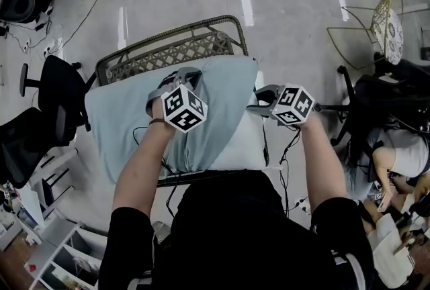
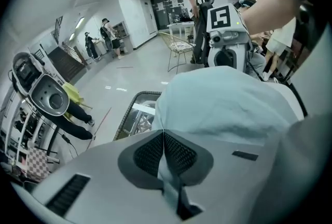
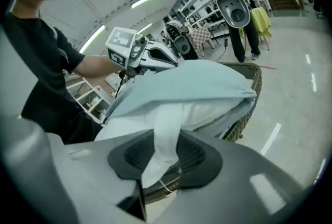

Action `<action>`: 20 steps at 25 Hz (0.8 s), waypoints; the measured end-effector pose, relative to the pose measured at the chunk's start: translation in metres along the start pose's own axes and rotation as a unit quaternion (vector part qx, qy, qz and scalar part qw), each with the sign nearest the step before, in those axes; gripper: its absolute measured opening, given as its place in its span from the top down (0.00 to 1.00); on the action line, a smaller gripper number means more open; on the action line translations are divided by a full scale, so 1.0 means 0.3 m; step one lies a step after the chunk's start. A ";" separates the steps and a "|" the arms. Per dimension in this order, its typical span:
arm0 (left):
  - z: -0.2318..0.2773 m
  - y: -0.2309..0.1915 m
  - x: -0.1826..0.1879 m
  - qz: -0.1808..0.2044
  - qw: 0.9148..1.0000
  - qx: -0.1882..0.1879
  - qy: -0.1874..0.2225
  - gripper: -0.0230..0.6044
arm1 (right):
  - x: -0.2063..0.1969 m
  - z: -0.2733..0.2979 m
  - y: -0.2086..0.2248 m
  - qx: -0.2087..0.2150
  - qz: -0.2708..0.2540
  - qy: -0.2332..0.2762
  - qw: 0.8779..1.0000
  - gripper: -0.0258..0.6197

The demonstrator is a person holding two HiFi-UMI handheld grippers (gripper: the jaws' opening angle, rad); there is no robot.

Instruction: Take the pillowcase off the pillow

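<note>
left tongs: clamped on a pinch of blue pillowcase
right tongs: clamped on the white pillow corner
pillow: laid on wicker seat

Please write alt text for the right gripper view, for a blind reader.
The right gripper is shut on a fold of the white pillow, which sticks out of the light blue pillowcase; both lie on a wicker chair.

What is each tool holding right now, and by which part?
The left tool pinches a fold of the light-blue pillowcase; the right tool grips the white pillow by its exposed end.
</note>
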State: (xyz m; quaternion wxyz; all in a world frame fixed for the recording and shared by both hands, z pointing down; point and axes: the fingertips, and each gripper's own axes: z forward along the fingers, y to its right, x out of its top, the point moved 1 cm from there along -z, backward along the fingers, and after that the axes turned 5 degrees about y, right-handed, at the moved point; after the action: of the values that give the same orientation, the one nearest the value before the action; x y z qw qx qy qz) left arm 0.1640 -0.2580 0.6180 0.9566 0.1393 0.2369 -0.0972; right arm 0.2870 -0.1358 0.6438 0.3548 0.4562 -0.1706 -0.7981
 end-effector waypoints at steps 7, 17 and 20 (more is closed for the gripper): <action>-0.096 -0.085 -0.140 -0.009 0.999 0.021 -0.035 0.96 | -0.009 -0.060 -0.022 0.006 -0.034 -0.042 0.999 0.81; -0.169 -0.115 -0.241 -0.037 0.997 0.047 -0.052 0.95 | 0.070 -0.122 0.038 -0.070 -0.047 -0.068 0.994 0.61; -0.150 -0.096 -0.235 -0.033 0.997 0.048 -0.052 0.95 | 0.220 -0.115 0.121 -0.115 -0.104 -0.074 0.985 0.44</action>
State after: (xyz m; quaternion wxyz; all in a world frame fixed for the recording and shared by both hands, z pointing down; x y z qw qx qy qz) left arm 0.0764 -0.2627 0.6072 0.9561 0.1717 0.1866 -0.1469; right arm 0.3092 -0.2066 0.6072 0.3064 0.3670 -0.0556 -0.8766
